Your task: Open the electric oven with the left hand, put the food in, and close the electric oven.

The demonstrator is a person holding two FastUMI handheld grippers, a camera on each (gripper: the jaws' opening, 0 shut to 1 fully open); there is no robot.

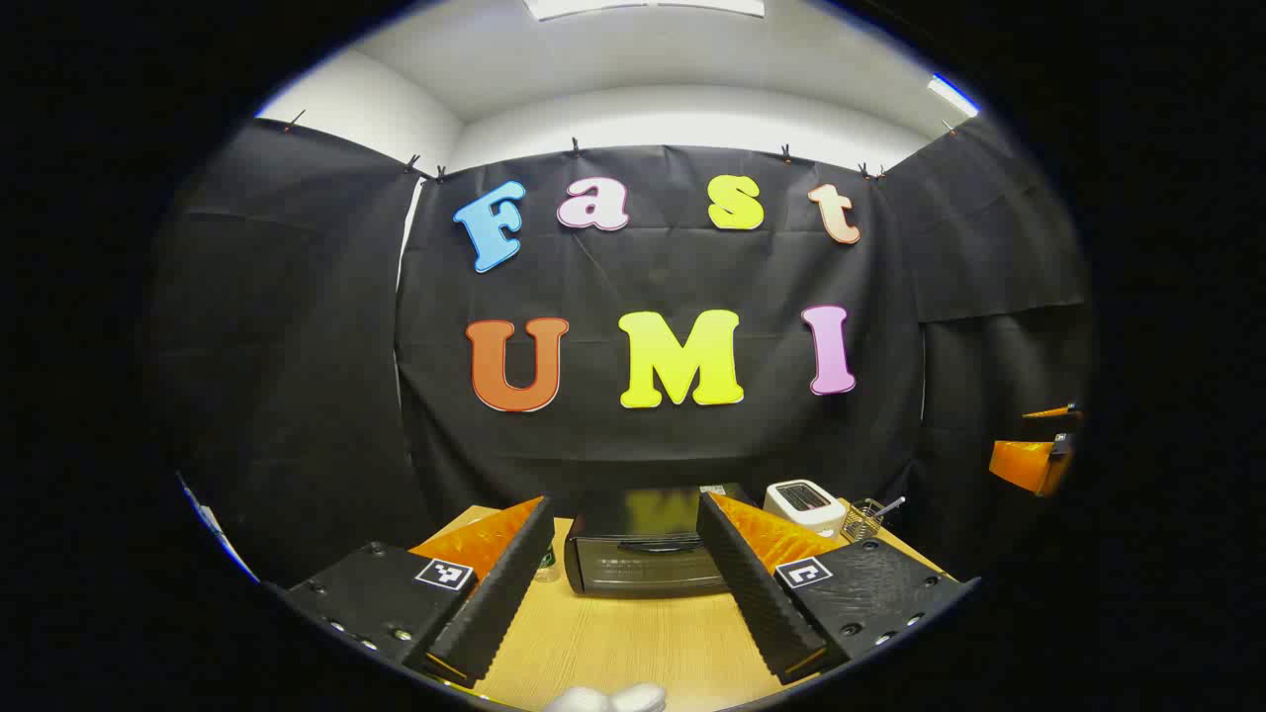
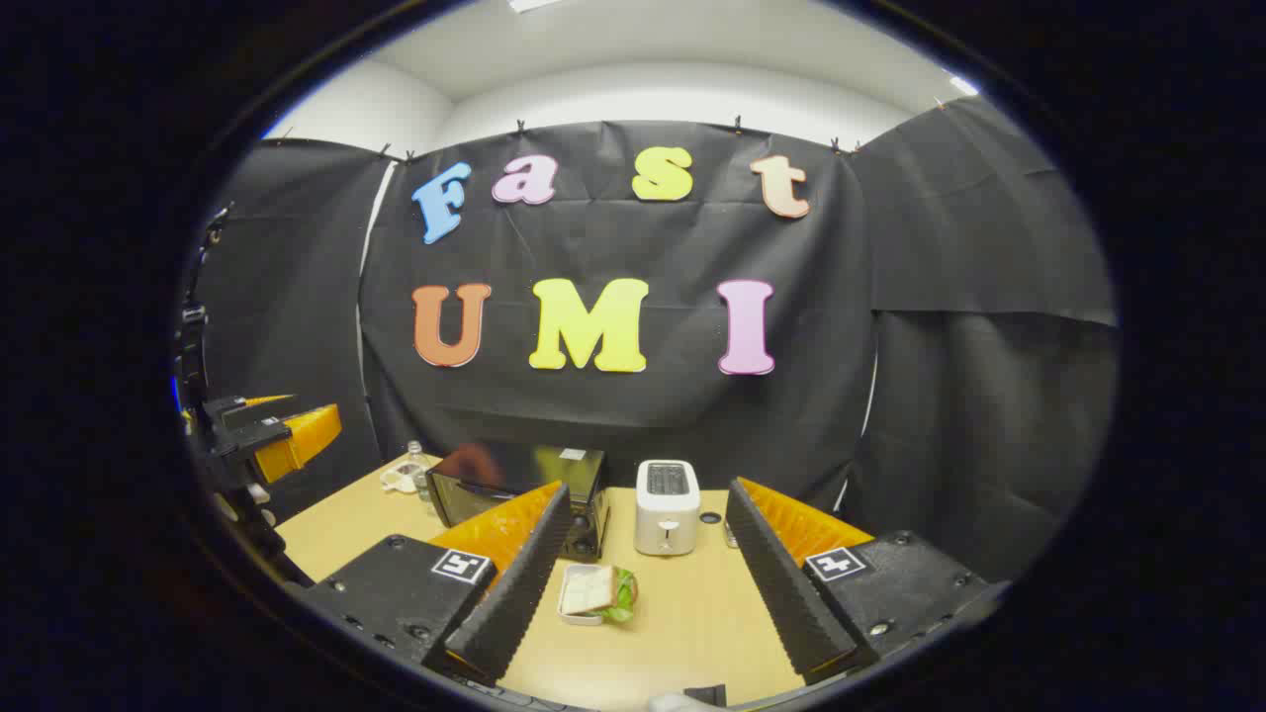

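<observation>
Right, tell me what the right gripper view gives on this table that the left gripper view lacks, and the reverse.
Right gripper view alone: the sandwich with lettuce in its small white tray, lying on the table before the toaster, and a bottle behind the oven. Left gripper view alone: the electric oven's closed door with its handle head-on, and a wire basket beside the toaster. Both share the oven, the toaster, the table, and an open gripper at the bottom: left gripper, right gripper.

Glossy black electric oven [image 1: 648,554], white two-slot toaster [image 2: 666,506], pale wood-grain surface [image 2: 682,618], white-and-green sandwich [image 2: 599,591] ahead of the right gripper [image 2: 643,578].
</observation>
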